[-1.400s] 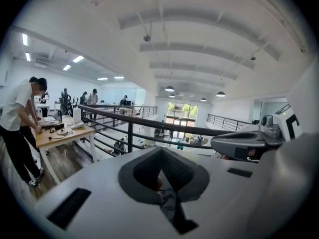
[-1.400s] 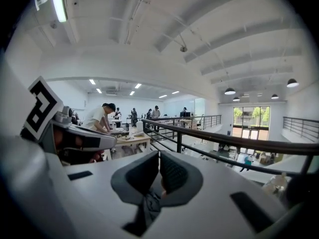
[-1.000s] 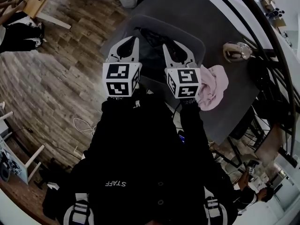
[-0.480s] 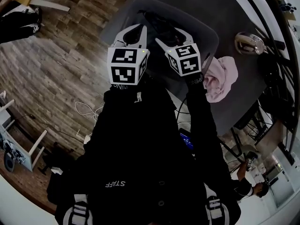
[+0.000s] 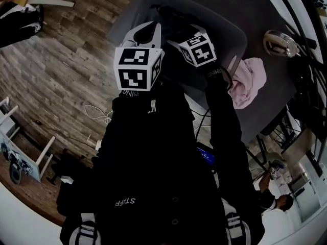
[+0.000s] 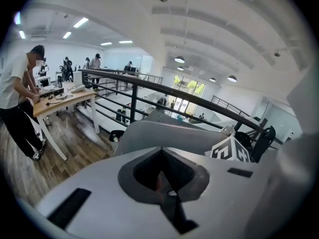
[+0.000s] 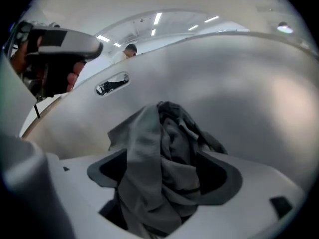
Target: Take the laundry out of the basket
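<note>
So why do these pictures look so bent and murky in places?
Head view: the wide lens curves the wood floor, and the black jacket swallows detail. Left gripper view: the railing bows, and black corners ring the picture. Right gripper view: the grey cloth is fairly sharp, while the basket wall behind blurs smooth.

The grey garment [image 7: 159, 173] is soft, matt, crumpled cloth. The basket [image 7: 234, 78] looks like smooth, matt grey plastic. The pink cloth [image 5: 249, 78] is soft and rumpled, the desk [image 5: 245, 4] dark and matt, and the floor [image 5: 66, 60] grained wood planks.
</note>
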A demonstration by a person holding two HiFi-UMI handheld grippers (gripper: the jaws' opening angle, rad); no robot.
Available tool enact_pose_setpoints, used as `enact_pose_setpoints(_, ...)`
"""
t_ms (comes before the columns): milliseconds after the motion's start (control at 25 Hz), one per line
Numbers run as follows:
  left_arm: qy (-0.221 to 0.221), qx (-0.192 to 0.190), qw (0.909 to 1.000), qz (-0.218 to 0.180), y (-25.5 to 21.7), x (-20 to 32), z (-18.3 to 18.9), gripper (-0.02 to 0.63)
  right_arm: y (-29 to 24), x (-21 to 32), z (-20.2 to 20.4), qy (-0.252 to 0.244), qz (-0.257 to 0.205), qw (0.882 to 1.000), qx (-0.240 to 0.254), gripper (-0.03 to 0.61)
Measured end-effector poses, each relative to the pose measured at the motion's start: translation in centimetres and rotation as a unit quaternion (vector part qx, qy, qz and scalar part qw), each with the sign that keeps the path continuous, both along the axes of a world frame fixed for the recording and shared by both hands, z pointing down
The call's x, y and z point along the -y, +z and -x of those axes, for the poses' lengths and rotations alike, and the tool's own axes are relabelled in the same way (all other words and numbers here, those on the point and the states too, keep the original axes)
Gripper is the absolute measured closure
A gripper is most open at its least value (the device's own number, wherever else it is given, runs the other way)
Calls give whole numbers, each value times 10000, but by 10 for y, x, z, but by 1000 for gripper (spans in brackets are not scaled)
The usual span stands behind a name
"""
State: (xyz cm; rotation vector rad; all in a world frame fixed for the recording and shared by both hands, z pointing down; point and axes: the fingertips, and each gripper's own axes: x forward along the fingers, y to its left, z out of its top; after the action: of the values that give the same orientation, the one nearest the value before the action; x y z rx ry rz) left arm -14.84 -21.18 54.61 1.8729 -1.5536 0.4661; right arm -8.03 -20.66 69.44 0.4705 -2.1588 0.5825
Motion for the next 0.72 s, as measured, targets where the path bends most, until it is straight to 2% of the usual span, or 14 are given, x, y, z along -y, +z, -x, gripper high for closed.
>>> enact_pose_setpoints(280, -38, -5, 10000, 33, 4, 1, 5, 612, 48, -4, -5, -166, 368, 9981, -470, 83)
enact_pose_setpoints(720, -58, 35, 9999, 141, 11, -3, 12, 612, 83, -5, 6, -157, 754, 9948, -667, 71)
